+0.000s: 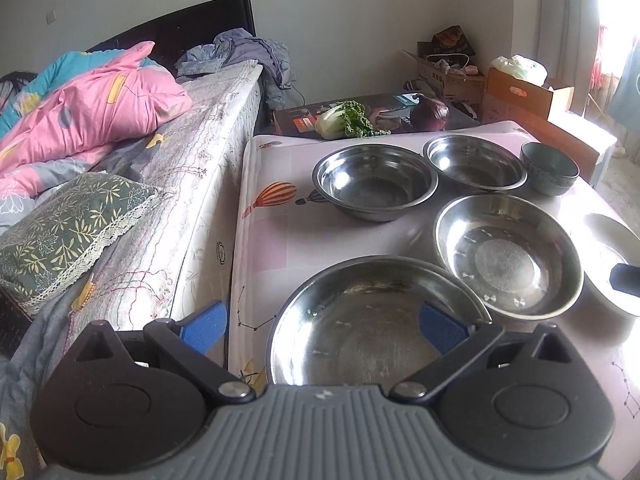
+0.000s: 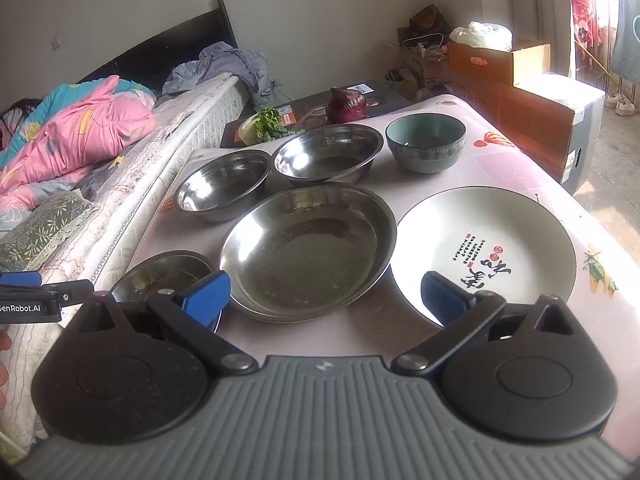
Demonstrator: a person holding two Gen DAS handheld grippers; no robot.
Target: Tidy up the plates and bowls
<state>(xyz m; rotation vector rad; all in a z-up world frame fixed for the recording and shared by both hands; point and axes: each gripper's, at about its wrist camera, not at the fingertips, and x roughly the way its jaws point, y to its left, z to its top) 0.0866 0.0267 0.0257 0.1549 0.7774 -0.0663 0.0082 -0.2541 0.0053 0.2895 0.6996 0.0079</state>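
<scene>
Left gripper [image 1: 324,326] is spread wide, nothing pinched. Its blue pads sit either side of the near rim of a shallow steel plate [image 1: 360,320], left pad hanging out past the table edge, right pad over the dish. The metal is scuffed, dull and round, lying flat.

Ahead and right of that gripper is a wider steel dish [image 1: 508,256], shinier, with a flat circular base. Further ahead are two deeper steel bowls side by side, the left bowl [image 1: 374,184] and the right bowl [image 1: 476,162], both upright. Right of those is a small teal bowl [image 2: 426,142], glazed ceramic with a speckled outer band.

Right gripper [image 2: 324,300] is also spread open and empty. The wide dish lies just ahead between its pads, and its right pad sits over the near rim of a white plate [image 2: 484,256], smooth ceramic with red and black calligraphy; the lettering looks upside-down from here.

Everything sits on a table [image 2: 532,168] under a glossy pinkish cloth printed with balloons. Left of it is a bed [image 1: 160,200] with a pink quilt [image 1: 88,108]. Beyond the table there's a cabbage [image 1: 344,120], a red onion [image 2: 346,104] and cardboard boxes [image 2: 520,92] by a bright window.
</scene>
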